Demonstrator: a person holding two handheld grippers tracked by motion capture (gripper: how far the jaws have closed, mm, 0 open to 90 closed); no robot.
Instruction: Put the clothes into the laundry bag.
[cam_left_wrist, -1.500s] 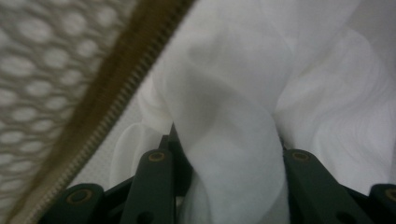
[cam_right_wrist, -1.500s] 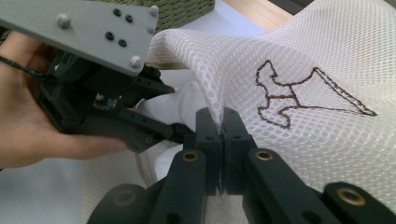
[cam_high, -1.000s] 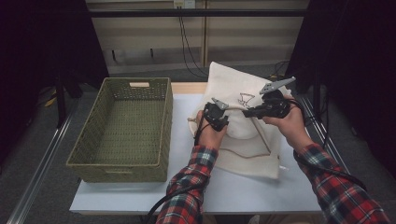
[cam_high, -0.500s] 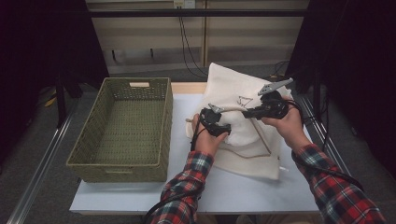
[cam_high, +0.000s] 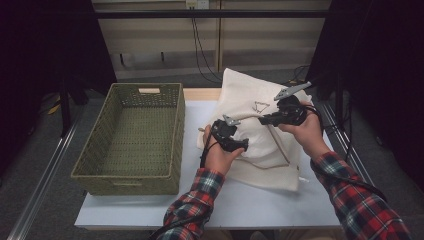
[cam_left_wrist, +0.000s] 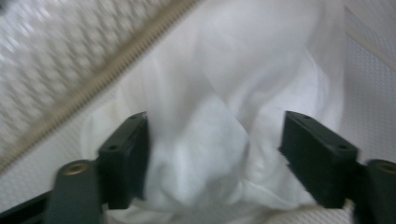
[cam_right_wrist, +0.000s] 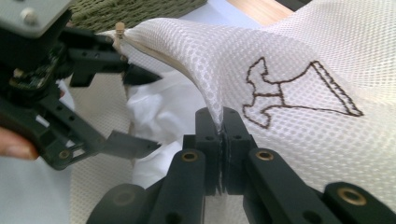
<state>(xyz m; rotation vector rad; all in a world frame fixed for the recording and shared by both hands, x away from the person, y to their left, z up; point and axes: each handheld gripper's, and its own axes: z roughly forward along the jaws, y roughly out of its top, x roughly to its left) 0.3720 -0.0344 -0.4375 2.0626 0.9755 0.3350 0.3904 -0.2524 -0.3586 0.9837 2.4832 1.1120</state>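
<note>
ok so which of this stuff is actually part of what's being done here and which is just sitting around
In the job:
- white mesh bag, its edge pinched up by the right gripper
- white cloth at the bag's opening, between the open jaws of the left gripper

Just lying about:
- green wicker basket, nothing in it, left of the bag
- cables behind the table
</note>
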